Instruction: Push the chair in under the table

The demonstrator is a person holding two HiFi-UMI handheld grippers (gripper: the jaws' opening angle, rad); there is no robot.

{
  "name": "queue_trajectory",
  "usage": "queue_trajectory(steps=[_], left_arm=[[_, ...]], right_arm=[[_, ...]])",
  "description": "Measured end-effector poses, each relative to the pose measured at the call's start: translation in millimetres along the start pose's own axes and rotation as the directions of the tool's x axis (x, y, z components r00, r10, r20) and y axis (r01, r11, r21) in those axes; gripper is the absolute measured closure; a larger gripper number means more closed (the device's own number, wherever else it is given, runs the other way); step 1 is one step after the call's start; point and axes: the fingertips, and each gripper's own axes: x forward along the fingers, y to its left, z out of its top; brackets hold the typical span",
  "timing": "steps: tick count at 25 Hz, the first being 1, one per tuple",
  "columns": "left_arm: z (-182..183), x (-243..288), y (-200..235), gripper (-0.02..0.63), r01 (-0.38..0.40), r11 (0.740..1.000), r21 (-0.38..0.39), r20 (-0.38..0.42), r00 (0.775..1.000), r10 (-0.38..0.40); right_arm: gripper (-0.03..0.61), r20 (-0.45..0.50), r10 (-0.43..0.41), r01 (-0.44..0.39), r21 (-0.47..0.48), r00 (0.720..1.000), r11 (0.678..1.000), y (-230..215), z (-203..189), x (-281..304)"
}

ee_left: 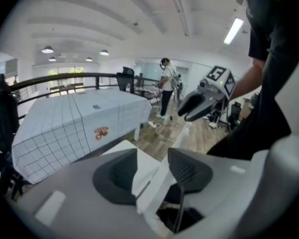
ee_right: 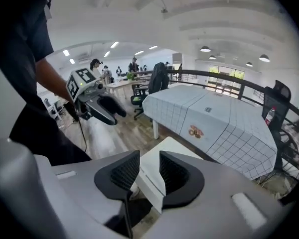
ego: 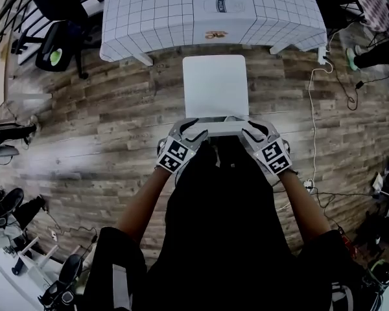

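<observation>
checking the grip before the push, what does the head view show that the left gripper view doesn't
Head view only: the left gripper and right gripper side by side at the back edge of the white chair, the person's forearms, and the whole seat, not yet under the table.
Left gripper view only: its jaws apart, astride that back edge, plus a standing person far off and ceiling lights.
Both: chair, checked table, right gripper.

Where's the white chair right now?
In the head view, the white chair stands centre, just short of the checked table; the left tool and right tool straddle its backrest.
</observation>
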Motion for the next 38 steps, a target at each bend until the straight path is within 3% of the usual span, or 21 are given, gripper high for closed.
queue_trajectory(steps=[3, 6, 9, 14, 17, 20, 24, 27, 32, 38], left_arm=[[-19.9, 21.5, -8.8, 0.400, 0.096, 0.994, 0.056, -0.132, 0.987, -0.088], [-32.5, 39.9, -20.3, 0.365, 0.153, 0.981, 0.117, -0.209, 0.970, -0.126], [-43.7, 54.4, -31.3, 0.347, 0.207, 0.964, 0.170, -0.279, 0.948, -0.154], [-45.2, 53.7, -32.6, 0.333, 0.280, 0.953, 0.117, -0.362, 0.906, -0.222], [-50.8, 51.1, -45.2, 0.330, 0.331, 0.927, 0.177, -0.436, 0.871, -0.228], [-60.7, 60.9, -57.1, 0.328, 0.362, 0.901, 0.237, -0.492, 0.845, -0.210], [-62.8, 77.5, -68.4, 0.330, 0.384, 0.896, 0.222, -0.514, 0.827, -0.227], [-75.2, 86.4, -72.8, 0.330, 0.407, 0.887, 0.217, -0.558, 0.797, -0.229], [-91.6, 94.6, -72.3, 0.337, 0.450, 0.859, 0.244, -0.637, 0.742, -0.208], [-100.5, 102.6, -72.2, 0.358, 0.449, 0.859, 0.245, -0.683, 0.710, -0.175]], right_arm=[[0.435, -0.104, 0.067, -0.078, -0.108, 0.992, 0.991, 7.5, -25.7, 19.5], [0.362, -0.217, 0.117, -0.159, -0.188, 0.969, 0.969, 19.3, -49.5, 35.9], [0.356, -0.278, 0.123, -0.196, -0.252, 0.952, 0.948, 25.4, -63.4, 50.2], [0.373, -0.380, 0.100, -0.267, -0.416, 0.920, 0.870, 35.1, -77.1, 69.2], [0.374, -0.416, 0.084, -0.294, -0.472, 0.905, 0.831, 38.2, -81.4, 74.1], [0.376, -0.437, 0.089, -0.311, -0.469, 0.895, 0.827, 37.7, -85.7, 79.2], [0.376, -0.456, 0.101, -0.325, -0.446, 0.884, 0.834, 32.6, -87.4, 86.4], [0.379, -0.460, 0.112, -0.334, -0.437, 0.881, 0.835, 29.9, -86.1, 92.3], [0.379, -0.487, 0.130, -0.377, -0.453, 0.864, 0.808, 33.2, -86.3, 103.7], [0.396, -0.514, 0.123, -0.400, -0.471, 0.849, 0.786, 42.6, -97.3, 116.1]])
